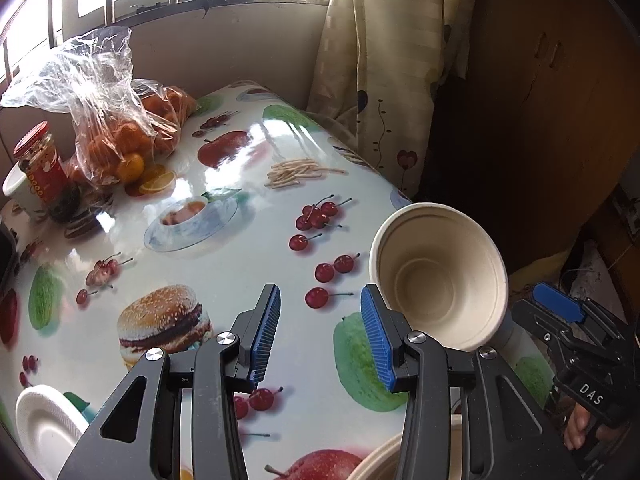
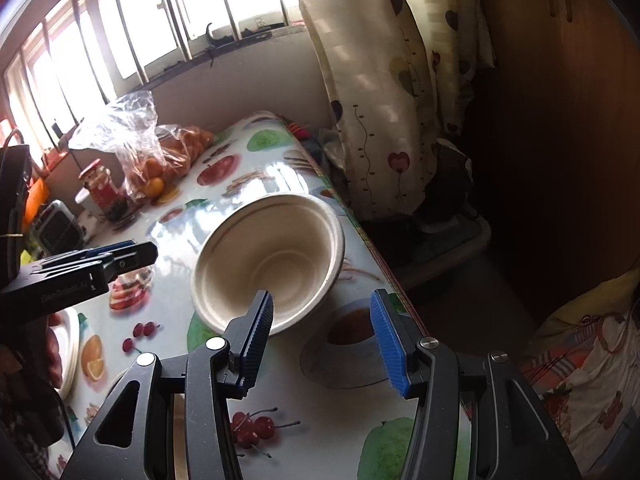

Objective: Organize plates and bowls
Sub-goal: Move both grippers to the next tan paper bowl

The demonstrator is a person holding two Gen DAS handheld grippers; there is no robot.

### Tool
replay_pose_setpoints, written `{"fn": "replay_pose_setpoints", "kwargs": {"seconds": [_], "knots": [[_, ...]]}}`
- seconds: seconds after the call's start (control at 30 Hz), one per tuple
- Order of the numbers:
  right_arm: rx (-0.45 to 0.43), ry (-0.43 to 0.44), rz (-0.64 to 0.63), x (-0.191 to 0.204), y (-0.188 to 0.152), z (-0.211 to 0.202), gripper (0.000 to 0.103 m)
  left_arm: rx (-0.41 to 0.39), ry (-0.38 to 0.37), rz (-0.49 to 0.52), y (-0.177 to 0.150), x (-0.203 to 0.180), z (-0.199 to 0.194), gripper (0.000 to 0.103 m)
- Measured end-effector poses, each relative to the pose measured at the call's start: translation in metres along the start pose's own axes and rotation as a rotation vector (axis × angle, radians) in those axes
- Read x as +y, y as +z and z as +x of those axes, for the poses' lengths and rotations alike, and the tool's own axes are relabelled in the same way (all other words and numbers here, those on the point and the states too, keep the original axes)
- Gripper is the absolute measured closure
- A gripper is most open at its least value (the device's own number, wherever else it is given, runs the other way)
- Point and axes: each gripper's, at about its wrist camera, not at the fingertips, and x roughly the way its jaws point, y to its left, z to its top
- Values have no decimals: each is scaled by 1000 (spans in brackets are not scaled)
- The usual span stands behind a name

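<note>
From the left wrist, the left gripper (image 1: 320, 332) stands with its blue ribbed pads apart over the glossy fruit-printed tablecloth (image 1: 248, 184), and nothing sits between them. To its right, the beige moulded-fibre bowl (image 1: 438, 276) tilts with its open mouth toward the camera, just beside the right-hand pad. Whether that pad touches the rim I cannot tell. The bowl is carried at the right edge by the right gripper (image 1: 560, 320), whose blue pad shows behind the bowl's outer wall. At the near left lies a white disposable plate (image 1: 44, 428), and the rim of another beige fibre dish (image 1: 380, 464) peeks in at the bottom. At the far left stand a clear plastic bag of oranges (image 1: 120, 128) and a red-lidded glass jar (image 1: 40, 164).

From the right wrist, the bowl (image 2: 268, 256) hangs tilted over the table's right side. The right gripper's left pad lies inside it against the wall, while the right pad stands clear to the right, so a firm clamp cannot be confirmed. The left gripper (image 2: 120, 258) enters from the left, with the plate (image 2: 70, 344) below it.
</note>
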Motion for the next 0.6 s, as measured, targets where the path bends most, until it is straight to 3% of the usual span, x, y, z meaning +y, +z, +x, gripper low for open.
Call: {"fn": "replay_pose_setpoints", "kwargs": {"seconds": [0.43,0.6], "knots": [[21,-1,10,-4,6,20,54,54,-84,-19,10,-5,29,60],[26,-11,9,-3,8,26,62,60,-97,-11,12,-9,36,65]]}}
